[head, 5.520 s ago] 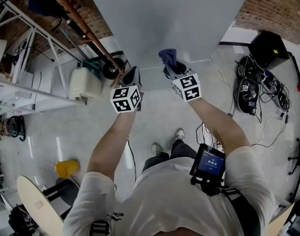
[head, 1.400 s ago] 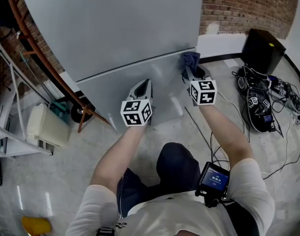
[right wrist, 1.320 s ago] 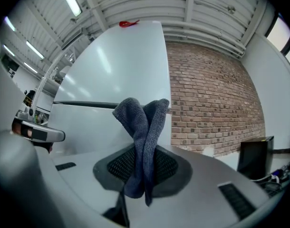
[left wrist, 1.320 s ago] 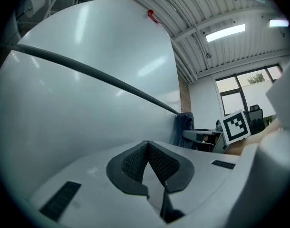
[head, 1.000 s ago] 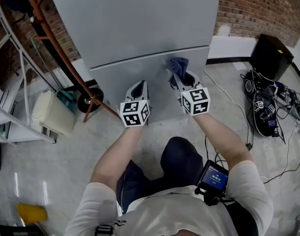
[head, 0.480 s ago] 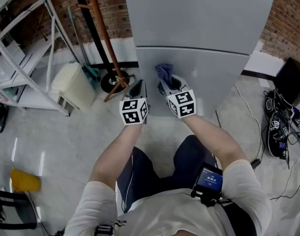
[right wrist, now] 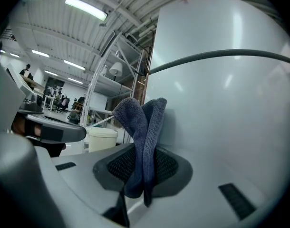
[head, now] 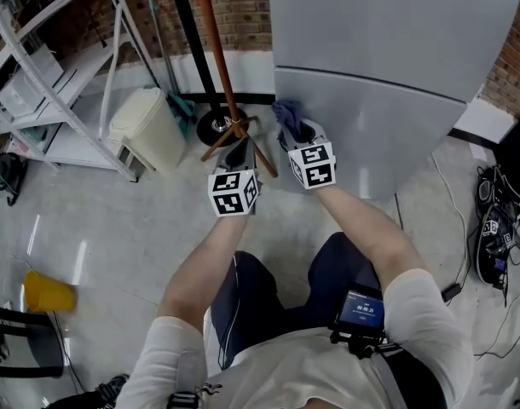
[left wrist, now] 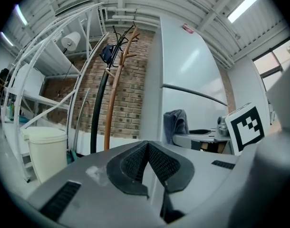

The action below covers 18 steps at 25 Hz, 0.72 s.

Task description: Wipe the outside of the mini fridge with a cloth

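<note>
- Down at the left edge of the mini fridge (head: 388, 75), just under the door seam (head: 371, 84), our right gripper (head: 294, 131) offers up the cloth (head: 286, 112) — its fingers (right wrist: 171, 167) pinch the blue fold, which stands up past the tips.
- We cannot tell whether the cloth presses on the grey panel or sits just shy of it; the right gripper view shows it very close.
- Our left gripper (head: 239, 153) hangs beside it, near the foot of the wooden coat stand (head: 216, 49), with its fingers (left wrist: 130, 164) pressed together on nothing.
- To wipe well, we judge it best to lean the free fold flat against the panel, so that cloth and not plastic meets it, then sweep in long overlapping passes — firm pinch, light pressure.
- We should also mind the coat stand's legs, close on the left.
</note>
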Each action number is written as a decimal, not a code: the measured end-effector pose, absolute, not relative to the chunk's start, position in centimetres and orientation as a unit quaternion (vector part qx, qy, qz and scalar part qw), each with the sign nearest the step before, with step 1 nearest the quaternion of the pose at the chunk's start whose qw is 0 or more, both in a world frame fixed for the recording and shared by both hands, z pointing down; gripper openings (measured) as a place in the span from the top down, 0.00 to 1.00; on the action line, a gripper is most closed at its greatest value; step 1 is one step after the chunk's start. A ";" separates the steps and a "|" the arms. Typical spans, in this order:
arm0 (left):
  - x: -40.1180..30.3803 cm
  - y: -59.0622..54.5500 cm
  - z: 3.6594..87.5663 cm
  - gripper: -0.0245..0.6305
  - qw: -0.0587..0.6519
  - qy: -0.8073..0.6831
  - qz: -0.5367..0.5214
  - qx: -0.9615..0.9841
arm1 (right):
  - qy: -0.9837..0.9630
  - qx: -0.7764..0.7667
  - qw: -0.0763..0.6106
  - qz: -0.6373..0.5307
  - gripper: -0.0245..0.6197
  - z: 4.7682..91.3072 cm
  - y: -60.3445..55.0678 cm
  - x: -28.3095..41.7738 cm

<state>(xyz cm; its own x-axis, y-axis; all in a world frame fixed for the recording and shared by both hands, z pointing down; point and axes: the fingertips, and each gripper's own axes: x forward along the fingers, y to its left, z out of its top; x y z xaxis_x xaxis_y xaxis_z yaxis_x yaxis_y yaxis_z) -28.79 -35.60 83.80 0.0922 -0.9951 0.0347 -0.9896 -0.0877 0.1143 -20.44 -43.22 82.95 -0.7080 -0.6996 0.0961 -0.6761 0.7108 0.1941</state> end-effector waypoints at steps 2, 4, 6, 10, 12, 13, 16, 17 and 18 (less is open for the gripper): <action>-28.9 -35.5 84.1 0.96 0.055 -0.671 -0.025 0.739 | -0.920 0.374 0.085 -0.082 0.83 83.2 -43.4 -20.6; -28.9 -35.6 84.1 0.96 0.055 -0.669 -0.025 0.741 | -0.920 0.372 0.086 -0.087 0.83 83.1 -43.3 -20.6; -28.5 -35.9 84.0 0.96 0.055 -0.667 -0.026 0.743 | -0.920 0.372 0.085 -0.086 0.83 82.8 -43.3 -20.2; -26.6 -36.8 84.0 0.96 0.057 -0.655 -0.029 0.753 | -0.918 0.378 0.086 -0.088 0.83 82.6 -43.3 -18.4; -25.6 -37.1 84.0 0.96 0.057 -0.648 -0.030 0.759 | -0.915 0.382 0.088 -0.091 0.83 82.6 -43.4 -17.1; -25.0 -37.3 84.0 0.96 0.058 -0.645 -0.030 0.761 | -0.914 0.385 0.089 -0.092 0.83 82.6 -43.4 -16.4; -23.2 -38.0 84.0 0.96 0.059 -0.635 -0.029 0.770 | -0.909 0.396 0.090 -0.091 0.83 82.6 -43.7 -13.9; -22.6 -38.3 84.0 0.96 0.059 -0.631 -0.029 0.773 | -0.907 0.401 0.090 -0.091 0.83 82.6 -43.8 -13.0; -21.9 -38.5 84.0 0.96 0.059 -0.627 -0.029 0.776 | -0.905 0.405 0.089 -0.091 0.83 82.5 -43.9 -12.2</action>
<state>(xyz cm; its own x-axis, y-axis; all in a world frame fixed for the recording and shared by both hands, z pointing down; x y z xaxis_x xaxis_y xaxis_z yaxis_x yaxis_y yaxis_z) -21.94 -38.50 84.04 0.2117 -0.9769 0.0293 -0.9700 -0.2063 0.1287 -12.17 -43.87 82.54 -0.6563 -0.7494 0.0876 -0.7169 0.6556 0.2371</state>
